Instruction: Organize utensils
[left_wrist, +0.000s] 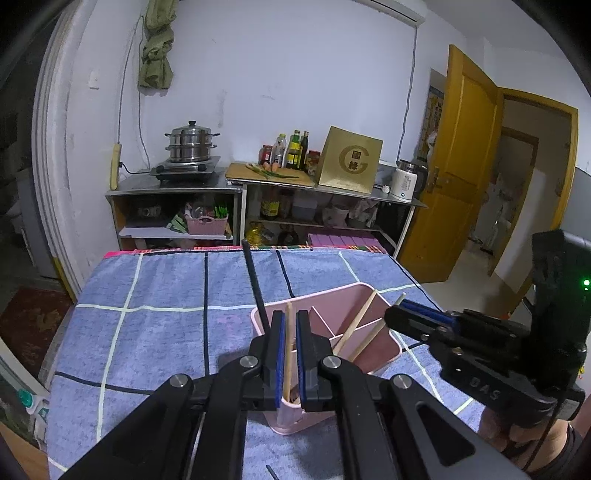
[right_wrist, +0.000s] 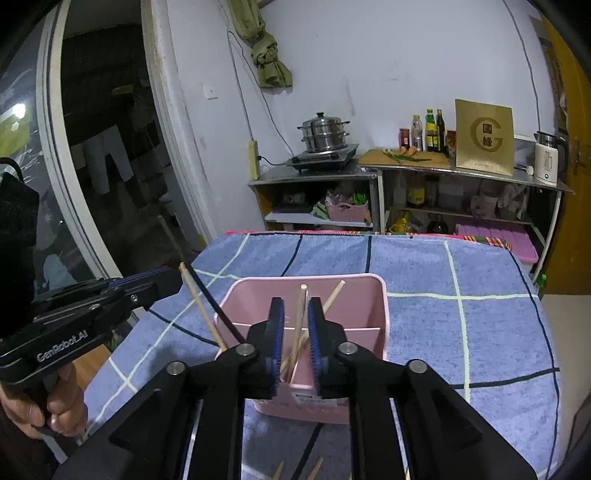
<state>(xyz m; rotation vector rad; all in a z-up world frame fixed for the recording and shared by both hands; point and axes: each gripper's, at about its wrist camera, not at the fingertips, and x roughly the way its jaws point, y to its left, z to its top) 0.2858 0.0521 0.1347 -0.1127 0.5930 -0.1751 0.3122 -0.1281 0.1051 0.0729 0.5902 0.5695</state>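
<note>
A pink divided utensil holder (left_wrist: 384, 341) (right_wrist: 306, 406) stands on the blue checked cloth. My left gripper (left_wrist: 290, 318) (right_wrist: 173, 277) is over its near-left compartment, shut on a wooden chopstick (left_wrist: 289, 354) (right_wrist: 201, 306) that slants down into the holder. A black chopstick (left_wrist: 255, 284) (right_wrist: 207, 295) leans just outside its left finger. My right gripper (right_wrist: 295, 306) (left_wrist: 396, 313) is over the other side. Its pads stand apart, with an upright wooden chopstick (right_wrist: 300, 321) loose between them and its lower end in the holder. Another wooden chopstick (right_wrist: 332, 293) leans there too.
Loose chopsticks (right_wrist: 317, 466) lie on the cloth (right_wrist: 461, 332) near the front edge, one of them black (left_wrist: 271, 472). Behind the table is a metal shelf (left_wrist: 236, 184) with a steamer pot (left_wrist: 190, 142) and bottles. A yellow door (left_wrist: 465, 166) stands open at the right. A hand (right_wrist: 55, 402) grips the left handle.
</note>
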